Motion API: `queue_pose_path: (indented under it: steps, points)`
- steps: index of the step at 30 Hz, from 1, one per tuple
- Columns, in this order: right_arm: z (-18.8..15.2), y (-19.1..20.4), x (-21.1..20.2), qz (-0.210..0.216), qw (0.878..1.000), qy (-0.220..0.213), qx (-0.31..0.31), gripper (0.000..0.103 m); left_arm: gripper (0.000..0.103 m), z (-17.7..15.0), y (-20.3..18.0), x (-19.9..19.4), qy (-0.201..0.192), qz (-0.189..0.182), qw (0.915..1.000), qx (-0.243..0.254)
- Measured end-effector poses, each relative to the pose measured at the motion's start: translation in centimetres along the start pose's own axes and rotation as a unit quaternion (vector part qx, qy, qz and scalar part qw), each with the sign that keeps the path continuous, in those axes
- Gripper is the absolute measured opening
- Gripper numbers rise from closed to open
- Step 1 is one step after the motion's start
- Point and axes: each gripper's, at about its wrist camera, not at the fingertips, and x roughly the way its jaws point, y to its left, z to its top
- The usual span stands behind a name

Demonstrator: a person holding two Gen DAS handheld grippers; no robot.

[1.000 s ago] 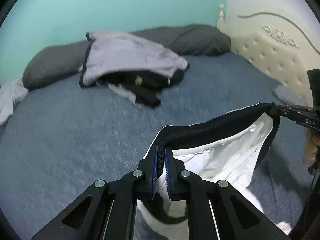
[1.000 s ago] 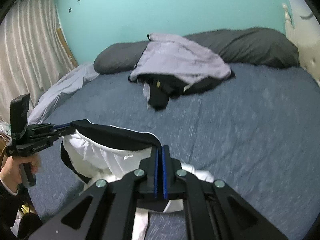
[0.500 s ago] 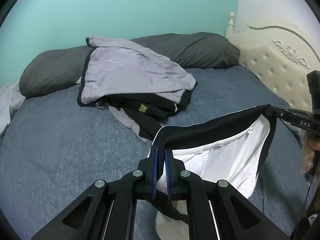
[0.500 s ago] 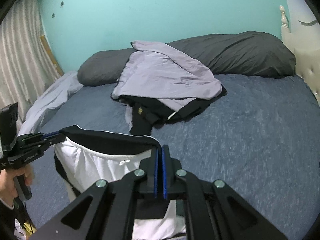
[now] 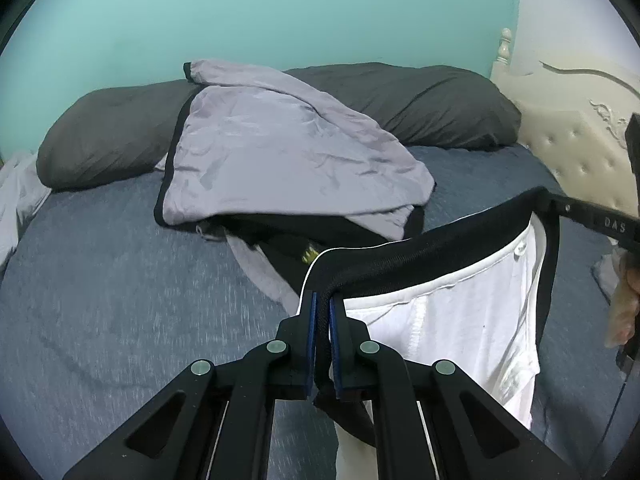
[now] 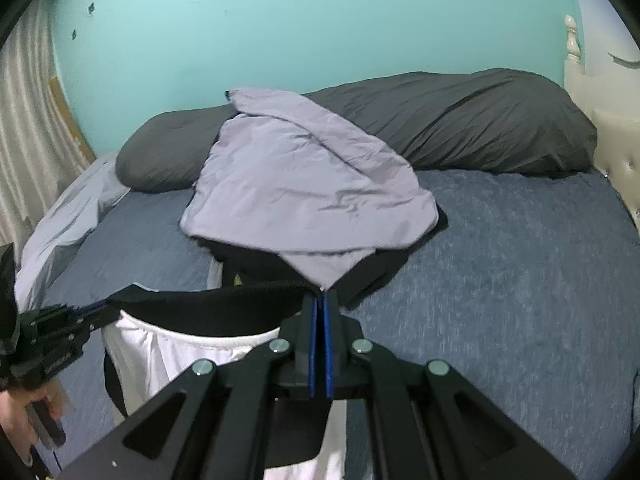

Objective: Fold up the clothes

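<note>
I hold a black garment with a white lining (image 5: pixel 460 312) stretched between both grippers, above the blue bed (image 5: pixel 100 280). My left gripper (image 5: pixel 322 300) is shut on one end of its black waistband (image 5: pixel 420 252). My right gripper (image 6: pixel 321 300) is shut on the other end; the band (image 6: pixel 208 308) runs left from it to the left gripper's tip (image 6: pixel 86 314). The right gripper's tip also shows in the left wrist view (image 5: pixel 560 206). The white lining (image 6: pixel 160 356) hangs below the band.
A pile of clothes lies just ahead: a lilac garment (image 5: pixel 280 152) over black ones (image 5: pixel 304 236). Dark grey pillows (image 6: pixel 460 120) line the turquoise wall. A cream padded headboard (image 5: pixel 576 152) is on the right, a pale sheet (image 6: pixel 68 216) and curtain (image 6: pixel 28 120) on the left.
Both grippers have moved forward over the bed with the garment held taut between them; the clothes pile and pillows now look nearer. Both grips stay shut.
</note>
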Motion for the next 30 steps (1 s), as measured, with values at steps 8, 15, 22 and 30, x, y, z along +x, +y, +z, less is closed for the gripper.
queue_pose_path:
  steps: [8, 15, 22, 30]
  points:
    - [1.0, -1.0, 5.8, -0.033, 0.999, 0.032, -0.008, 0.003, 0.006, 1.0, 0.7, 5.6, 0.028, 0.010, 0.9995, -0.013]
    - [-4.8, -1.8, 13.0, -0.019, 0.994, 0.107, -0.014, 0.003, 0.006, -3.2, 1.7, 11.7, 0.083, 0.017, 0.9962, -0.021]
    - [-8.9, -2.2, 16.8, 0.014, 0.990, 0.138, 0.005, 0.003, 0.007, -6.3, 3.1, 15.3, 0.112, 0.027, 0.9929, -0.029]
    - [-6.8, -2.3, 16.3, 0.024, 0.995, 0.095, 0.012, 0.003, 0.007, -4.3, 2.7, 15.9, 0.090, 0.035, 0.9952, -0.020]
